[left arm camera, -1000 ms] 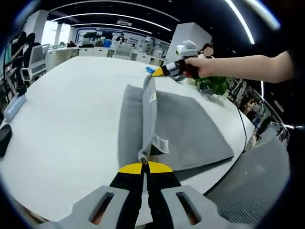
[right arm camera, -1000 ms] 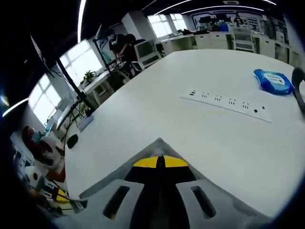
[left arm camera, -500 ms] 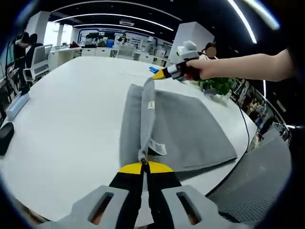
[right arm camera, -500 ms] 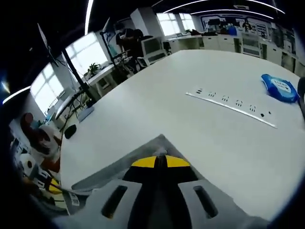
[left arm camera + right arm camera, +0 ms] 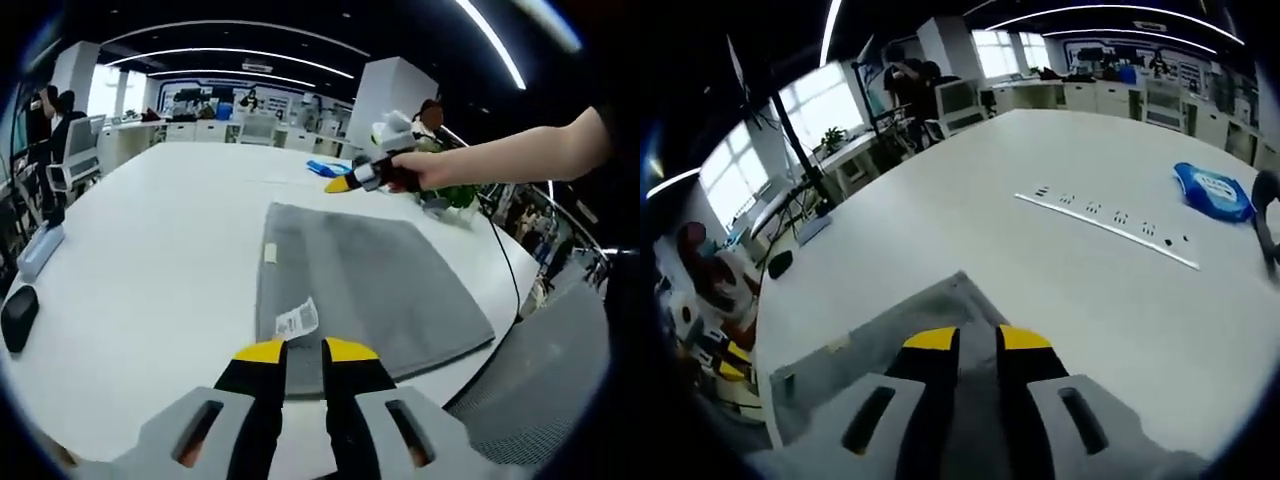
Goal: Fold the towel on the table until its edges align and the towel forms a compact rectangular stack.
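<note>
Now the towel lies flat on the white table, a grey rectangle reaching from the left gripper at 6 o'clock up toward the right gripper at 1 o'clock. Both sets of jaws stand a little apart with nothing between them: in the left gripper view the yellow tips hang just off the near edge, beside the white label, and in the right gripper view the tips hang above the far corner of the cloth. I'd judge each gripper sits at 1 end of the same long edge because that is where a fold gets carried and dropped, so the cloth lands square rather than bunched. A smaller tag shows near the left edge, at about 10 o'clock from the label.

Nothing crowds the work: a blue packet and a power strip sit well apart toward 2 o'clock in the right gripper view, and a black mouse rests at 9 o'clock in the left one.

By my reckoning the towel is still broad, so probably 1 or 2 more folds are needed before it counts as a compact stack. The edges look fairly even, though the near corner slightly overhangs the table.
</note>
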Demonstrator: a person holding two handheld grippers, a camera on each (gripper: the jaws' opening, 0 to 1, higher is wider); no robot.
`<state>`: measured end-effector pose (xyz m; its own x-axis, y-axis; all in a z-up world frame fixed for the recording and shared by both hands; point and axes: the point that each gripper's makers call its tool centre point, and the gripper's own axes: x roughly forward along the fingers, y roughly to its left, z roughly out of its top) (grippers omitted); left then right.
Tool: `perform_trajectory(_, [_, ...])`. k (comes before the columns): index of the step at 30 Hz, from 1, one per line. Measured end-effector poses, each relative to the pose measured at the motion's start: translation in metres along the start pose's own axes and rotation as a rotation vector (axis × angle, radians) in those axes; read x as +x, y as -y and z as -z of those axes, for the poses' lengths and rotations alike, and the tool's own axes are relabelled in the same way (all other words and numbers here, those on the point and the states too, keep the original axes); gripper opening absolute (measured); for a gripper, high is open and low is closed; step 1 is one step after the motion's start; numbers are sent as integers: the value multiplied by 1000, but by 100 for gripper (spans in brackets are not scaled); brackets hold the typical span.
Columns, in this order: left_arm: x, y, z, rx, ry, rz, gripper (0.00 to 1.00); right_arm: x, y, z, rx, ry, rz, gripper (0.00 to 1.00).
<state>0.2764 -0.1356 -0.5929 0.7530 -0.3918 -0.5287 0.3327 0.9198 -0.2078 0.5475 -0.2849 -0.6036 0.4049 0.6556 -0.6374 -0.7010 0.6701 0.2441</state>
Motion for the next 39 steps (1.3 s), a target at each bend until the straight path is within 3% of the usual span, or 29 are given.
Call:
perform_trajectory(3, [7,25,-23,52,31,67,14,-12,6,2,-31,12,21,13])
perform_trajectory(8, [18,78,-68,224,62,171,14,-40,17,23,-136,-34,48,11])
perform_trajectory(11, [22,105,-78,286,60,227,13,-59,20,35,-174,-55,59,10])
perform_trajectory(16, [24,140,-66,449,-11,288,11,-91,31,58,-188,-95,82,5])
perform_trajectory(20, [26,163,-55,493,-64,357,6,-112,44,68,-192,-112,97,1])
perform_trajectory(24, [28,169,-56,522,-102,376,1,-126,55,78,-169,-128,108,0])
perform_trajectory(27, [30,170,-56,604,-143,398,1,-131,57,81,-173,-130,108,0])
perform_trajectory(30, [34,171,-61,711,-187,438,1,-140,56,88,-245,-165,85,0])
perform_trajectory(35, [42,184,-76,707,-215,475,1,-143,63,99,-410,-257,69,0])
perform_trajectory(39, [61,214,-61,732,-251,509,1,-135,59,108,-437,-293,32,0])
